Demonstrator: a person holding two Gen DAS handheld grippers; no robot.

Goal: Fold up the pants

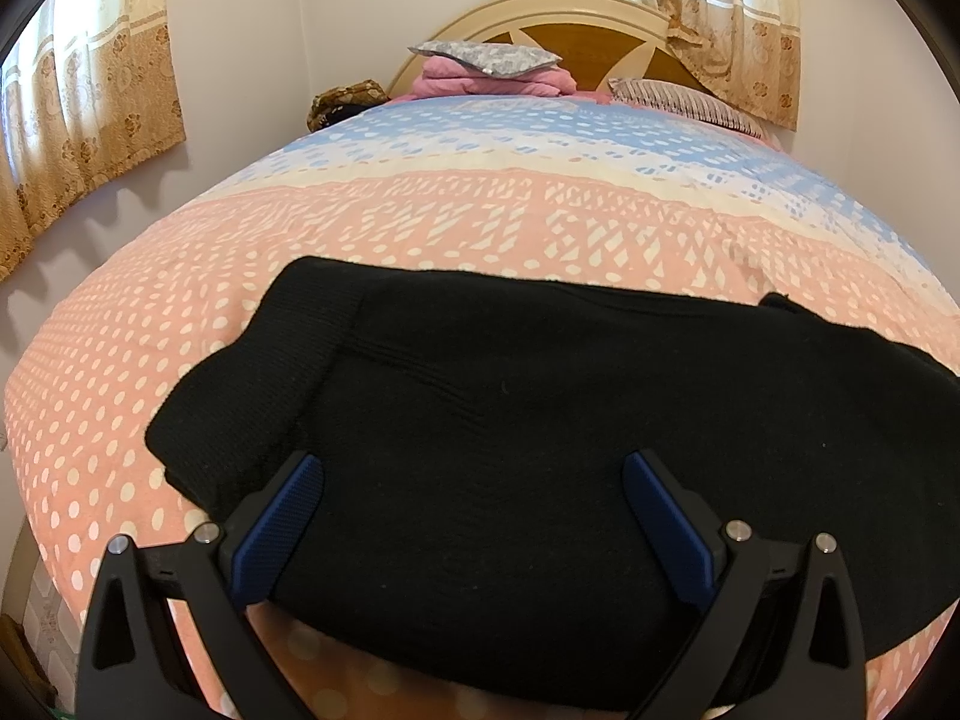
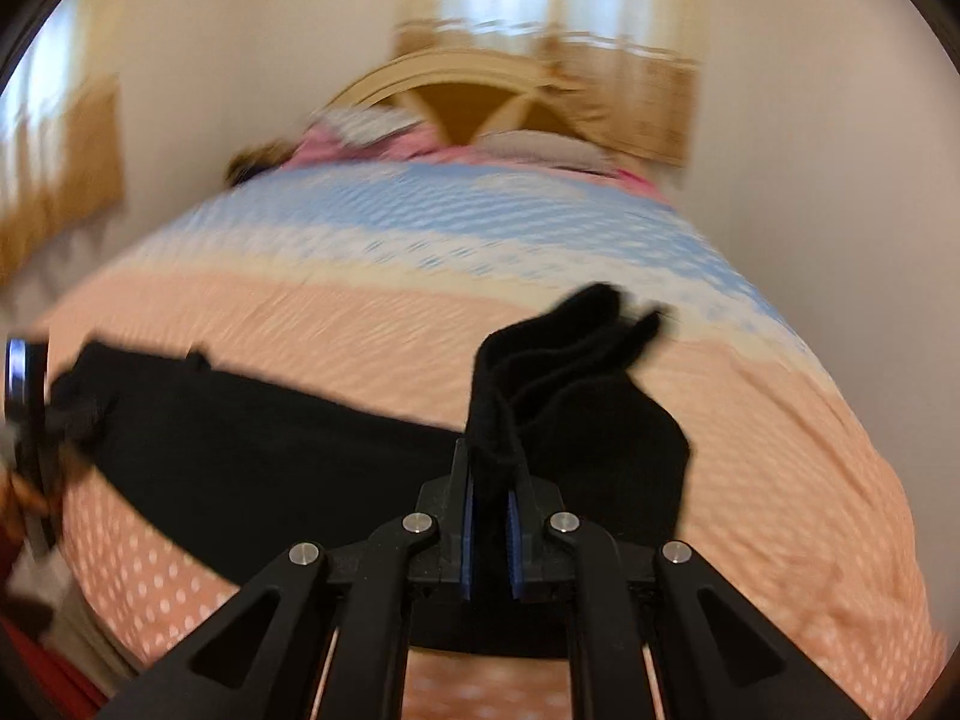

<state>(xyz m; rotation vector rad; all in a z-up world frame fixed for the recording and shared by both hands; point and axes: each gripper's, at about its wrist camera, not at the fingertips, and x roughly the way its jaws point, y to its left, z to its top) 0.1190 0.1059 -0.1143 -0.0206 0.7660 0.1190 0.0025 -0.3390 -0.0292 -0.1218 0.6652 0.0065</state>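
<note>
Now, at the near left corner of the bed (image 1: pixel 420 204): left gripper (image 1: pixel 474 492) wide open over the flat black pants (image 1: pixel 540 396), holding nothing. Rightward, right gripper (image 2: pixel 489 516) clamped on a lifted bunched end. Best carried low across, edges matched. Plenty of bare bed beyond; near edge close.
</note>
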